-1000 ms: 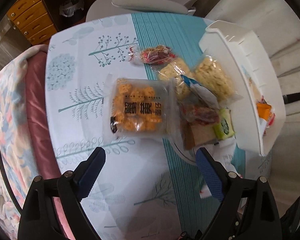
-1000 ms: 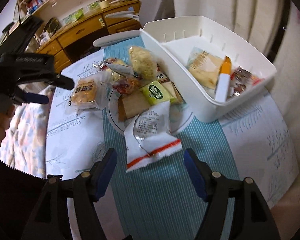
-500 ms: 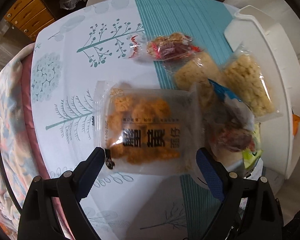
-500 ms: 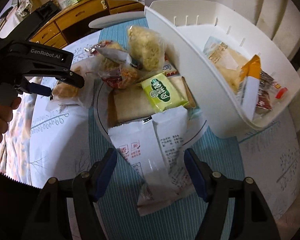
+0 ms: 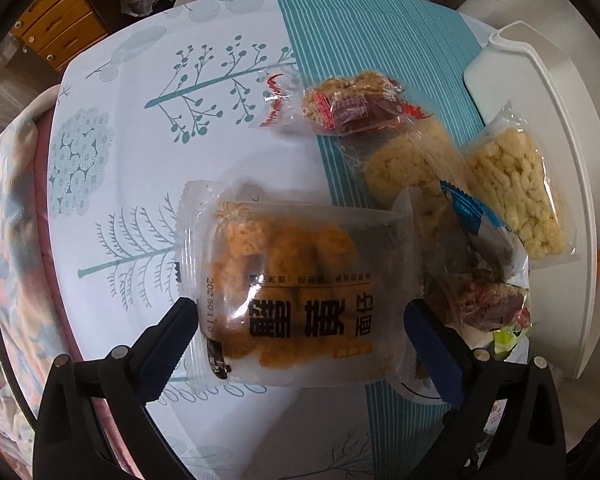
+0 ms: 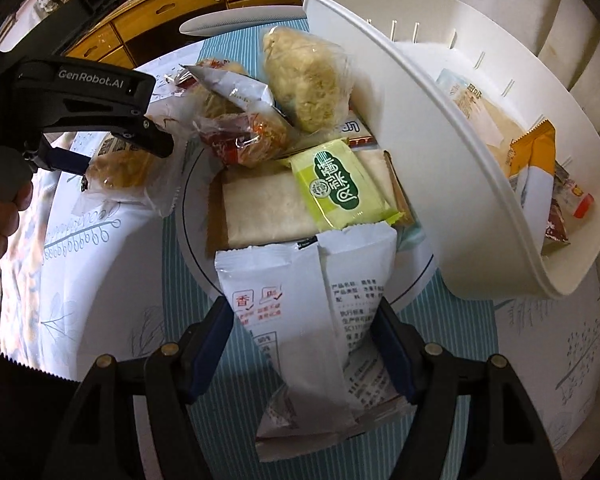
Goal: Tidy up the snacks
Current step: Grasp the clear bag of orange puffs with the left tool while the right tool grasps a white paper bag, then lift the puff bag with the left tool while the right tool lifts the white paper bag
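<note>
A clear packet of orange fried snacks (image 5: 292, 276) lies on the tablecloth between the fingers of my left gripper (image 5: 300, 320). Its jaws are opening, with a pad at each side edge of the wrapper. In the right wrist view a white packet with red print (image 6: 304, 304) lies partly on a white plate (image 6: 192, 216). My right gripper (image 6: 302, 320) stands open astride it, its pads beside the packet's edges. A white bin (image 6: 480, 184) at the right holds several packets.
The plate carries a green packet (image 6: 340, 188), a pale flat packet (image 6: 268, 208), a red one (image 6: 244, 136) and a puffed-rice bag (image 6: 304, 84). More rice snacks (image 5: 516, 192) lean on the bin. A wooden dresser (image 6: 148, 28) and a chair (image 6: 236, 20) stand behind.
Both grippers have come down closer to the table. The orange packet now sits between the left fingers, which spread wider. The white packet now sits between the right fingers.
</note>
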A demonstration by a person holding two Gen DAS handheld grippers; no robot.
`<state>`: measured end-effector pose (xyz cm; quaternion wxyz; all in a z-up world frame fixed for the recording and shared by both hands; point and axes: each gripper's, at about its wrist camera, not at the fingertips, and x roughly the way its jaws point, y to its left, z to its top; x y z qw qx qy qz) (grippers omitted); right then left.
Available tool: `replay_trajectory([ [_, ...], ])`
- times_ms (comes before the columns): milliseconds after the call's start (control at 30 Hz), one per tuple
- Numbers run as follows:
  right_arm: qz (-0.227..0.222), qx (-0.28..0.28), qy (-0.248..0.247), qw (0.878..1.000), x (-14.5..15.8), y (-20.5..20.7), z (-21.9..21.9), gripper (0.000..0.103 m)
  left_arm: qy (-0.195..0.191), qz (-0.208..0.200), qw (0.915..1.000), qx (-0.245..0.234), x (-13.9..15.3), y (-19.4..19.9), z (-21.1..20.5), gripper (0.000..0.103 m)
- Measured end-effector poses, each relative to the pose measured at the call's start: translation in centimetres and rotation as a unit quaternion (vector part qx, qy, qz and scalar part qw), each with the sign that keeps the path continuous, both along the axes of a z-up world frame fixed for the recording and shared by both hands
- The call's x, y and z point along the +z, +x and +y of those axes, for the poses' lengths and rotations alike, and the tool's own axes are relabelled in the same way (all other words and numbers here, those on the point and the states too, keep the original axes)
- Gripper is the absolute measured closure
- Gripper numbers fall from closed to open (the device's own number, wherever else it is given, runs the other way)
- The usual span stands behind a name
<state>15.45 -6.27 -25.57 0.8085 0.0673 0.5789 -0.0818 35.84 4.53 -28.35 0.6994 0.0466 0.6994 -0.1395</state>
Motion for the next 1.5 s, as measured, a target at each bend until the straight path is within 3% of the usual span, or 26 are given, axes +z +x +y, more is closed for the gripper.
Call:
replay_trajectory([
  [167,0.009,0.001,-0.009,1.000,-0.3,0.1,0.1,0.033,0.003,-0.006,1.0000,-0.003,-0.3,0.2,0.3,0.011],
  [367,0.006,-0.004,-0.005,1.000,-0.3,-0.3,-0.2,0.042,-0.001,-0.009,1.0000,0.002,0.3,-0.4,0.7,0.025],
  [667,0.068,-0.046,0.014,0.997,0.0,-0.3,-1.4,0.044,-0.004,0.042,0.9989,0.020,0.3,-2.7,3.1,0.029],
  [833,0.075,-0.069,0.042,0.994,0.6,-1.7,-1.1,0.044,0.009,0.063,0.9978,0.018,0.8,-5.3,5.3,0.029],
  [1233,0.043,-0.070,0.074,0.994,5.0,-4.9,1.1,0.044,-0.032,0.026,0.9979,0.050,7.0,-12.4,11.2,0.029],
  [1500,0.013,-0.045,0.068,0.997,8.3,-5.4,2.0,0.044,-0.058,-0.008,0.9969,0.053,10.3,-15.9,12.6,0.028],
])
